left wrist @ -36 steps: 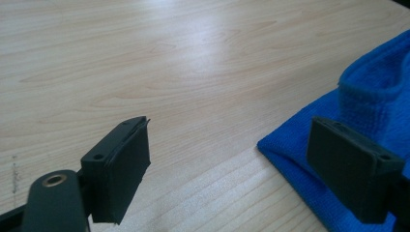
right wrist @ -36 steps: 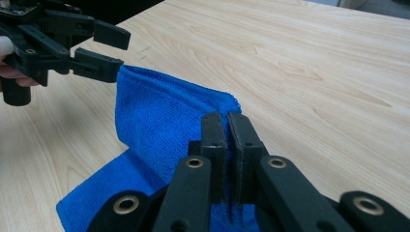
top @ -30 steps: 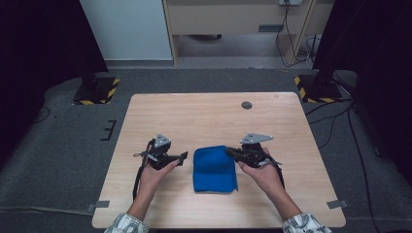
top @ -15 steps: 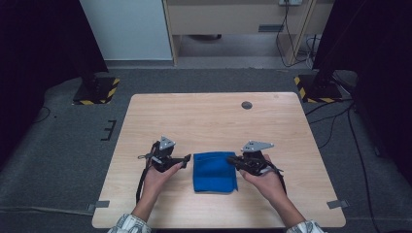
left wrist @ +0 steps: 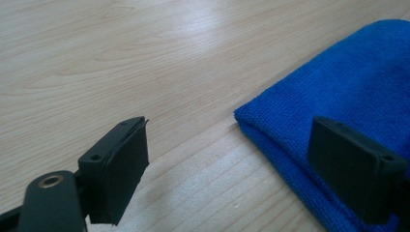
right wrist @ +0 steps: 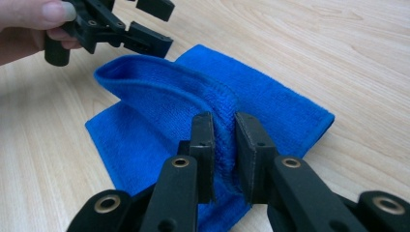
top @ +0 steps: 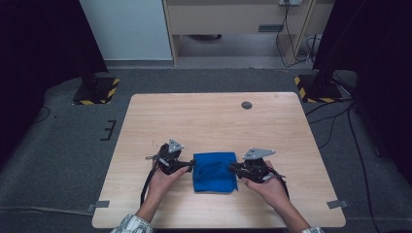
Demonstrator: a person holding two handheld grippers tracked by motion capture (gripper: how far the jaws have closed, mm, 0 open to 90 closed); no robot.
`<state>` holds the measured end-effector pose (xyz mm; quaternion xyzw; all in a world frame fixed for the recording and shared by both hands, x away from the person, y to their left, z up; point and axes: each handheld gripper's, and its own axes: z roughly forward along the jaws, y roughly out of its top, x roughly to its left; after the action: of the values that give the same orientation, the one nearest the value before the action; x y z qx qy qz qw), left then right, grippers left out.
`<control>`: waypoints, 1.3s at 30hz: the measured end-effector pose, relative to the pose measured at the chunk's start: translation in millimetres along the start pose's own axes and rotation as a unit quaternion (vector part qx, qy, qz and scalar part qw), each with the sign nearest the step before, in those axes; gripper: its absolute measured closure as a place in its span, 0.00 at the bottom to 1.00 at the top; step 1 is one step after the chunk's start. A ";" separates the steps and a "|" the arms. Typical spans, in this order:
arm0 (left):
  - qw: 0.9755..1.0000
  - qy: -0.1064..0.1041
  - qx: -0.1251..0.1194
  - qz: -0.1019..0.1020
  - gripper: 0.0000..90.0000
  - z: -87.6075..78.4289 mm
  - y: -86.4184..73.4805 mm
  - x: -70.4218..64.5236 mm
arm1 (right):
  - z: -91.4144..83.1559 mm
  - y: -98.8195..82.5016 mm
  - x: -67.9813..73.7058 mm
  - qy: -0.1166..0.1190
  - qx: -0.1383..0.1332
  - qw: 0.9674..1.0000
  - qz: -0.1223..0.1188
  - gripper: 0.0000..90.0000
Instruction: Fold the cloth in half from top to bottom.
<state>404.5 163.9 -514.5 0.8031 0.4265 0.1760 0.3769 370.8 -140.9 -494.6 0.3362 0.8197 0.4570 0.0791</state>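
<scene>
Folded cloth (top: 214, 171) lies on the bench (top: 214, 116) toward its 6 o'clock edge. Left claw (top: 190, 165) sits at the cloth's 9 o'clock edge, right claw (top: 232, 168) at its 3 o'clock edge. A small round disc (top: 247, 105) lies well apart, toward 1 o'clock
</scene>
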 end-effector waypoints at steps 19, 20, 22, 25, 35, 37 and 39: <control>1.000 -0.001 -0.019 -0.010 0.16 -8.7 2.4 1.0 | -5.4 0.6 17.3 0.012 -0.005 1.000 -0.015 0.88; 1.000 -0.002 -0.019 -0.010 0.16 -8.5 2.3 -0.4 | -4.3 -2.7 17.6 0.016 0.005 1.000 -0.018 0.86; 1.000 -0.005 -0.017 -0.003 0.16 -9.0 2.3 -3.0 | -2.7 -9.1 19.2 0.016 0.018 0.999 -0.022 0.80; 1.000 -0.009 -0.016 0.001 0.16 -10.5 1.0 -6.9 | -3.4 -16.6 21.9 0.019 0.030 0.999 -0.024 0.74; 0.999 -0.019 0.001 0.028 0.14 -15.9 -9.6 -26.8 | -9.6 -28.0 29.1 0.030 0.046 0.998 -0.022 0.50; 0.999 -0.022 0.006 0.038 0.13 -16.5 -12.2 -33.3 | -10.3 -26.9 31.1 0.030 0.037 0.999 -0.023 0.46; 0.999 -0.023 0.007 0.047 0.12 -16.8 -13.4 -38.5 | -10.1 -25.1 31.2 0.016 0.028 0.999 -0.028 0.43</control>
<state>364.8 144.8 -512.1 0.8291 0.3805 0.1719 0.3719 330.6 -137.4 -503.4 0.3081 0.8423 0.4368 0.0695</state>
